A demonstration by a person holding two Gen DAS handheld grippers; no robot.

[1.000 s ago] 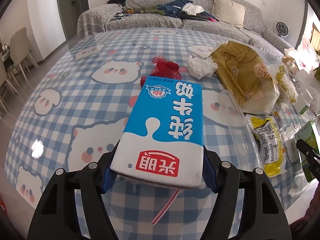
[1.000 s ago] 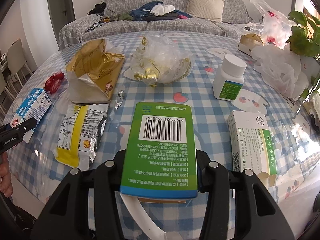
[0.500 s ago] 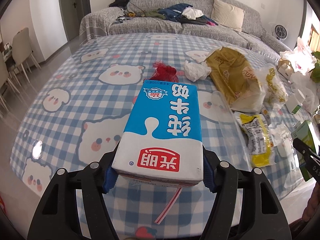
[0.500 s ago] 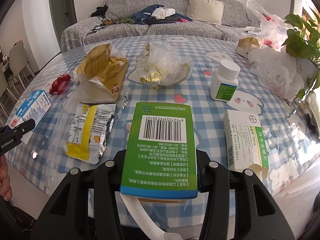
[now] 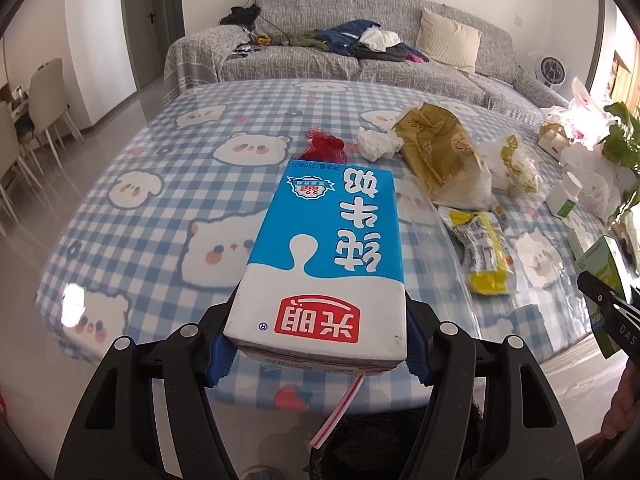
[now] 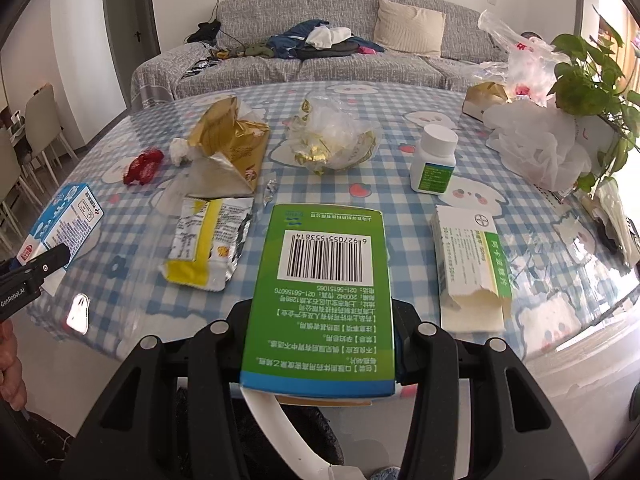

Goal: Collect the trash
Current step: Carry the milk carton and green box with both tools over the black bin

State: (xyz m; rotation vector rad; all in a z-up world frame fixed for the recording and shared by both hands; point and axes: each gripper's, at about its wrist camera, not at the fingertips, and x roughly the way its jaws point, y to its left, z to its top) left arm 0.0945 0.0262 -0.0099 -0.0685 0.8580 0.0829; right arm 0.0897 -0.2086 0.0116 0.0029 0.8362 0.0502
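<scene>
The setting is a home living room with a dining area to one side. A grey fabric sofa (image 5: 360, 56) with a beige cushion (image 5: 448, 42) and a heap of clothes (image 5: 352, 38) stands along the wall beyond the far edge of the worktop (image 5: 160, 184), which carries a blue-and-white checked cloth printed with cartoon bears under a clear cover. Pale dining chairs (image 5: 44, 108) stand on the tiled floor past the left edge, a potted plant (image 6: 588, 76) sits at the right edge, and a small fan (image 5: 554, 70) stands behind the sofa's right end.
</scene>
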